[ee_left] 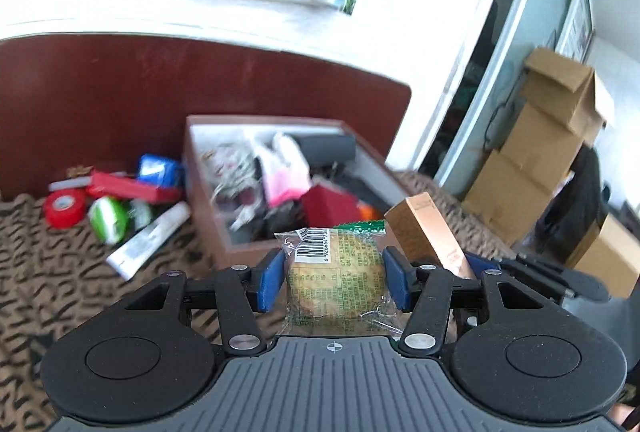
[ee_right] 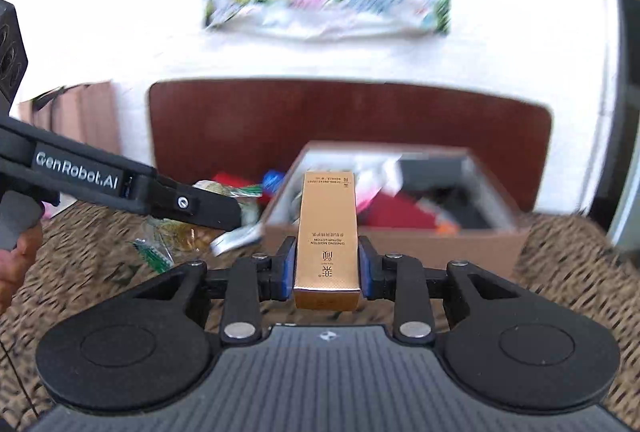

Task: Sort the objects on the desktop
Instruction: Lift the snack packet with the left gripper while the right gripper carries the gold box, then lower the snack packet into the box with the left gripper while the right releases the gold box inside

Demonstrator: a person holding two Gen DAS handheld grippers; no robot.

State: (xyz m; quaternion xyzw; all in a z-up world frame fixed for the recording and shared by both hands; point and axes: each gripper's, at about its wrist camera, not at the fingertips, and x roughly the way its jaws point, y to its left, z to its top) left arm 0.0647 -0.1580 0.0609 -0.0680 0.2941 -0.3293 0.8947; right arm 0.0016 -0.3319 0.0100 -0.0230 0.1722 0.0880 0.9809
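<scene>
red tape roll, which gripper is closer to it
Left. The left gripper, holding the wrapped cake, sits right of the red tape roll; the right gripper is farther right.

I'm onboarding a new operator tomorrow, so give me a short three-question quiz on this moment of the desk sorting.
1. True or false: the left gripper holds a red tape roll.
2. Multiple choice: what is between the right gripper's fingers? A) a white tube B) a gold carton C) a green tape roll
3. Short answer: which container lies just ahead of both grippers?

Key
1. False. Its fingers grip a wrapped snack packet; the red tape roll lies on the patterned cloth.
2. B, the gold carton; the white tube and green tape roll lie on the cloth.
3. The brown box, already holding mixed items.
</scene>
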